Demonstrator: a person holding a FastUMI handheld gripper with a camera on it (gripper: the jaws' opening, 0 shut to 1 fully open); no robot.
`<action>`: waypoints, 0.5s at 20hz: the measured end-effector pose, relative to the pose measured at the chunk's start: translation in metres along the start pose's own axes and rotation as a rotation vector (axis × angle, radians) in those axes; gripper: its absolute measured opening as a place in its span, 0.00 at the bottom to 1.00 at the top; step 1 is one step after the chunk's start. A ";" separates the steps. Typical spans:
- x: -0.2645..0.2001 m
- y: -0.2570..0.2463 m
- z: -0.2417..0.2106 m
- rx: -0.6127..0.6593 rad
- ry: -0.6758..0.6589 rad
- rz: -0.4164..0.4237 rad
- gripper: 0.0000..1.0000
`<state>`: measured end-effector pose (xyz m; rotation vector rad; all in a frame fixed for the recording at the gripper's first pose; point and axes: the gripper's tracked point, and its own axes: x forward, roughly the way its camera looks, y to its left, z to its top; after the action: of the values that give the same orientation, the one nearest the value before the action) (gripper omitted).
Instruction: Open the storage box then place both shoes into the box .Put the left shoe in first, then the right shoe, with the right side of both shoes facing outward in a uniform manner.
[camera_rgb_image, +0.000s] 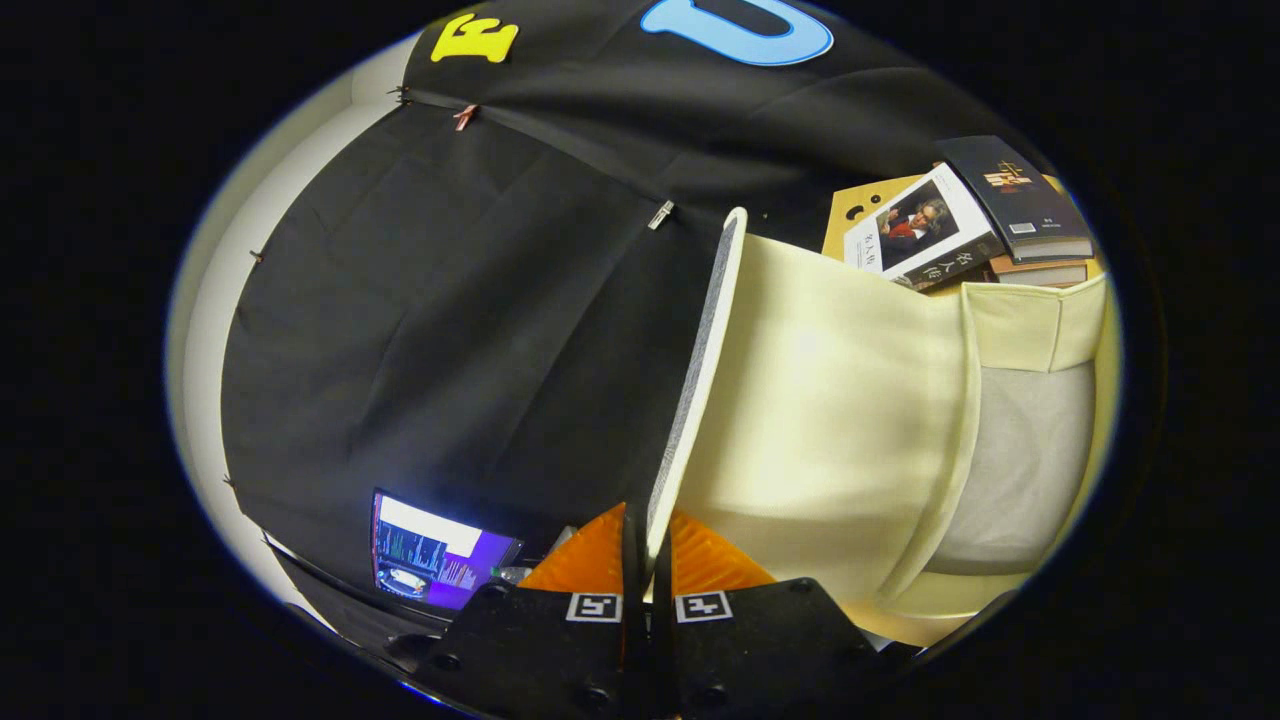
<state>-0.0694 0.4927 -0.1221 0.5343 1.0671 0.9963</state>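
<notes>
Black cloth of the booth's wall is hanging behind everything, and against it the gripper is pinching the thin edge of the storage box's lid, both fingers pressing on it with no gap left. One cream storage box is sitting just beyond the fingers, its lid rising edge-on. Three books are lying on its top, while a lit screen is glowing beside the gripper.
</notes>
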 end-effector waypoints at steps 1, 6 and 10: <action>0.008 -0.002 0.003 0.005 -0.009 -0.008 0.05; 0.034 -0.006 0.011 0.031 -0.052 -0.070 0.24; 0.014 -0.010 0.015 -0.098 -0.107 -0.113 0.98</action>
<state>-0.0502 0.5008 -0.1302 0.4380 0.9384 0.9061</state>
